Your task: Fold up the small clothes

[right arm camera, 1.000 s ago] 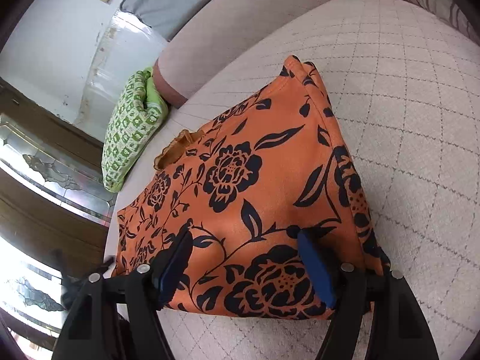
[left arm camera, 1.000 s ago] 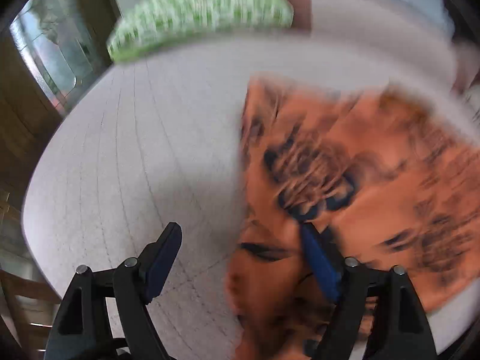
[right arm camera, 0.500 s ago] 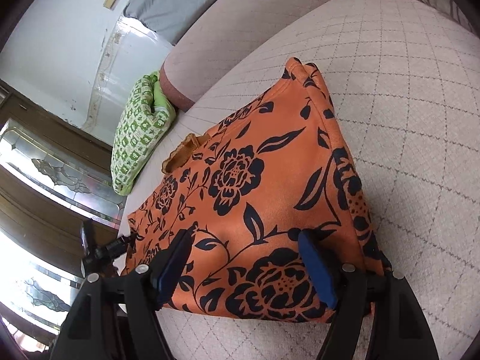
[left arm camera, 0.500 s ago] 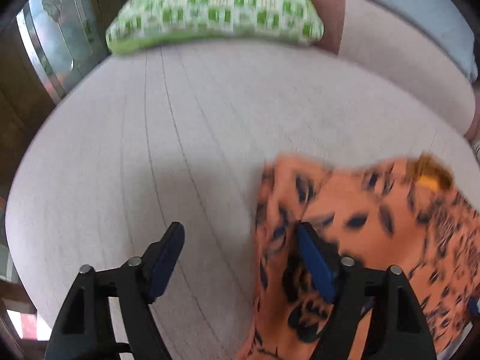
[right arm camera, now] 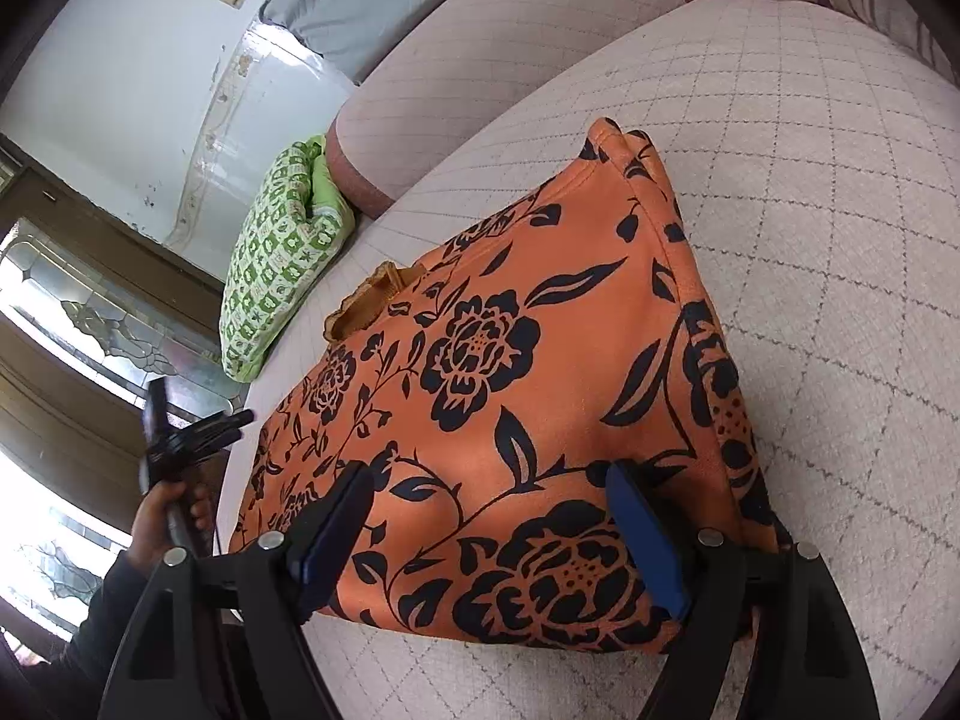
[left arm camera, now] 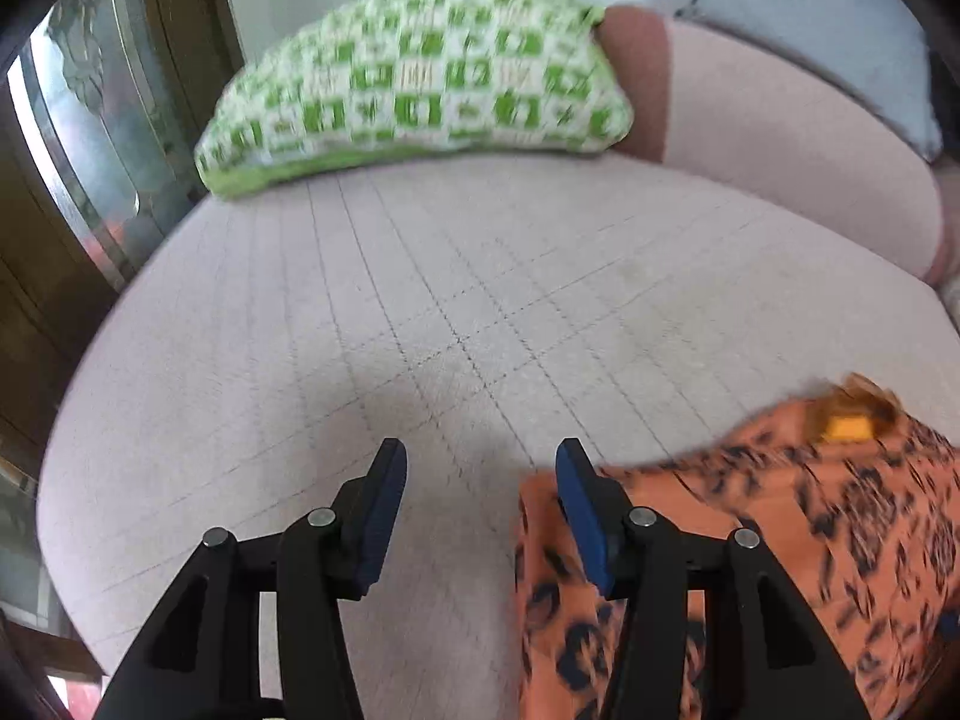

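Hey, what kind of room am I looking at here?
Most likely a living room at home: a quilted pale sofa seat with a green patterned cushion against its backrest, and a leaded glass door beside it.

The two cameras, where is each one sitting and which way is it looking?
Left wrist view: sits on the left gripper, looking down along its jaws at the quilted couch seat and the green checked cushion; the jaws stand apart with nothing between them.
Right wrist view: sits on the right gripper, looking down over the orange flowered cloth; its jaws are open, and the person's left hand shows.
Both views share the cloth, cushion and seat.
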### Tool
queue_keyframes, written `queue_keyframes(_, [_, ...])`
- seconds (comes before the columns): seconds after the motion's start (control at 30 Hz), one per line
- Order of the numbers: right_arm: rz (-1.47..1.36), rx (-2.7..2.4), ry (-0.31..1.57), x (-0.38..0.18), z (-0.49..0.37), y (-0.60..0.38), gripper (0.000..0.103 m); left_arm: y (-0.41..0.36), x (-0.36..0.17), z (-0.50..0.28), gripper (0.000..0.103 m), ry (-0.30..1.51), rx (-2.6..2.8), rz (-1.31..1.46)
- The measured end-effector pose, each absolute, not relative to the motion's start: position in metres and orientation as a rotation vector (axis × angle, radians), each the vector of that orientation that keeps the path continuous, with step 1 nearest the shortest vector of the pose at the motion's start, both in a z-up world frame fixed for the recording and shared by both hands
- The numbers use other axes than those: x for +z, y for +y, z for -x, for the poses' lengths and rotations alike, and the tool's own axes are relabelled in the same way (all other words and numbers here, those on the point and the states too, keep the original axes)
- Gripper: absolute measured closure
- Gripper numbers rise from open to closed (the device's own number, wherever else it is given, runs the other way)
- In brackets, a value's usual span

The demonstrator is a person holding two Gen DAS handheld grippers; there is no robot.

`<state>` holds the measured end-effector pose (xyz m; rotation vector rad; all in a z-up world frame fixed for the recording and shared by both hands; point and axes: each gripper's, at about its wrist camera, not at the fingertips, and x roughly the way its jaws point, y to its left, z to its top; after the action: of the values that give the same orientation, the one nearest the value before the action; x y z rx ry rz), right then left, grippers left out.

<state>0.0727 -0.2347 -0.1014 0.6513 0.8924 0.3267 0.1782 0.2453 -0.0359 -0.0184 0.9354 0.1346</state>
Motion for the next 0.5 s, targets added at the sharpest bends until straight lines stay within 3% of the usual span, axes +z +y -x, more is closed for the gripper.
queue_keyframes(0.07, [-0.645,0.323,0.891,-0.101,-0.072,-0.233,0.021,0.244,-0.030,-0.146,0.037,0.907,0.117,0.030])
queue_keyframes(0.2, [-0.644,0.318,0.887,-0.100,-0.070,-0.232,0.021,0.216,-0.023,-0.094,0.032,0.868,0.068,0.006])
queue_keyframes(0.5, [-0.652,0.302,0.791,-0.073,-0.035,-0.238,0.021,0.147,-0.040,-0.047,0.031,0.898,-0.012,-0.029])
